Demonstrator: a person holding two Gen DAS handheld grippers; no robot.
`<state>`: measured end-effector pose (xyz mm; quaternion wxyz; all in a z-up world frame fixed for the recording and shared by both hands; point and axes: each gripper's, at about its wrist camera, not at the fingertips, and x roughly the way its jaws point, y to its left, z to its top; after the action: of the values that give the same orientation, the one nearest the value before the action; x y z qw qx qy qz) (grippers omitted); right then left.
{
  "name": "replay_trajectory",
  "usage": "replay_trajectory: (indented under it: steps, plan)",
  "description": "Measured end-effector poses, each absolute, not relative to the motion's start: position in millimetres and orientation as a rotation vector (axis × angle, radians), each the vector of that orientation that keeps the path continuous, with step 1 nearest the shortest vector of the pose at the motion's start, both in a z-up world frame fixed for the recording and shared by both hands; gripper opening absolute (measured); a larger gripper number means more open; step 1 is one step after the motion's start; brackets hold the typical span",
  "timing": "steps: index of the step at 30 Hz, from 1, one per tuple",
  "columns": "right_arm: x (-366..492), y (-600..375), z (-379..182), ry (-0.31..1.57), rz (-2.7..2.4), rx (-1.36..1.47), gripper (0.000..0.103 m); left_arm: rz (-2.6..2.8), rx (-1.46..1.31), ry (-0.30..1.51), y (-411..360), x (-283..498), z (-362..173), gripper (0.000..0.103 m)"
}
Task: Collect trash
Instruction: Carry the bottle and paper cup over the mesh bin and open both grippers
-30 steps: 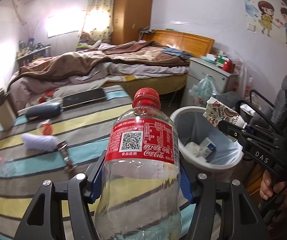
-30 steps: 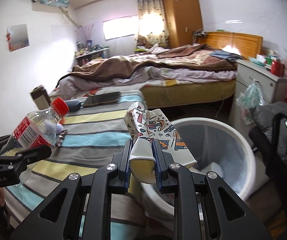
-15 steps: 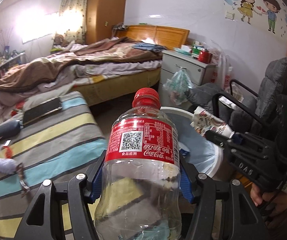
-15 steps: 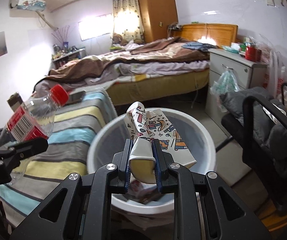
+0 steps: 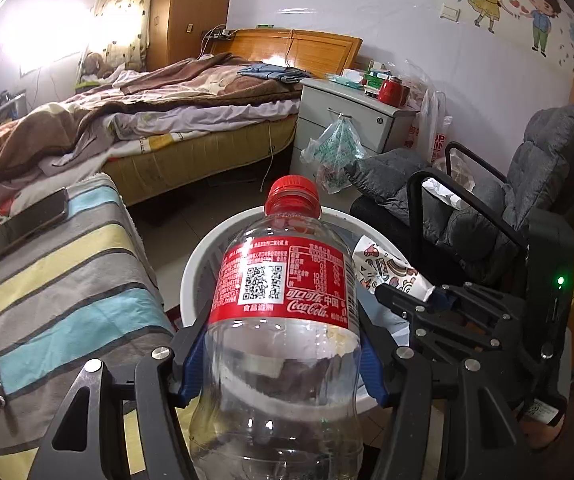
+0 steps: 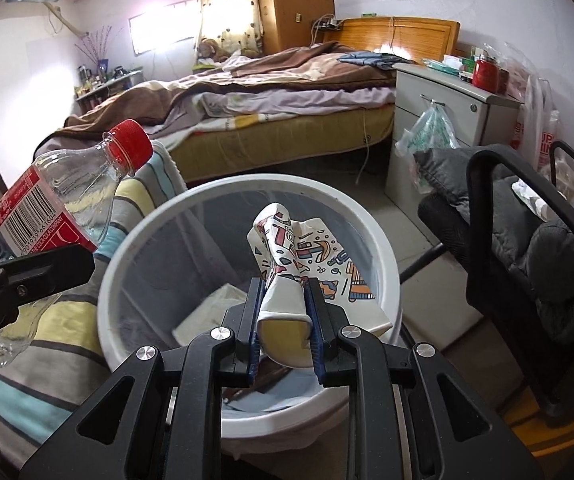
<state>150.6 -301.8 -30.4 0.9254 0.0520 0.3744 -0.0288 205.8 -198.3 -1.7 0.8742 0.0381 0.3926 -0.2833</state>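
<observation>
Clear plastic, the empty cola bottle (image 5: 283, 320) looks light, thin-walled and springy; it sits clamped at its waist below the red label between the half-spread blue pads of the left gripper (image 5: 281, 364), cap pointing to twelve o'clock over the white bin (image 6: 119, 264). Grip there suits it: higher up, the label looks slick. The crushed paper cup (image 6: 287, 272) is soft and creased, pinched at its folded base in the right gripper (image 6: 283, 320), whose jaws are opening with the cup between them, right above the bin's mouth. Compared with a second ago, both views have swung from the striped cover (image 5: 67, 280) to the bin, which now fills the centre, with the cover off at nine o'clock.
</observation>
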Motion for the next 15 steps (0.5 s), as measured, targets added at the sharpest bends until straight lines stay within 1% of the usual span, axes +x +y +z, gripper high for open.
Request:
replay_trajectory:
  steps: [2,3,4,5,6,9,15]
  plan:
    - [152,-303,-31,0.778,-0.071,0.109,0.024,-0.592,0.073,0.828,-199,209,-4,0.063]
    - [151,-304,-31,0.78,-0.078,0.11,0.029,-0.591,0.07,0.823,-198,209,-4,0.064]
    - [151,-305,-32,0.78,-0.081,0.111,0.034,-0.592,0.069,0.816,-198,209,-3,0.067]
    - [150,-306,-31,0.779,-0.081,0.111,0.05,-0.596,0.069,0.804,-198,208,-1,0.068]
    - [149,-307,-31,0.779,-0.075,0.114,0.055,-0.599,0.067,0.797,-197,208,-1,0.069]
    - [145,-307,-28,0.767,-0.074,0.121,0.056,-0.593,0.055,0.794,-194,207,1,0.073]
    - [143,-304,-23,0.745,-0.077,0.132,0.056,-0.578,0.052,0.77,-184,199,8,0.073]
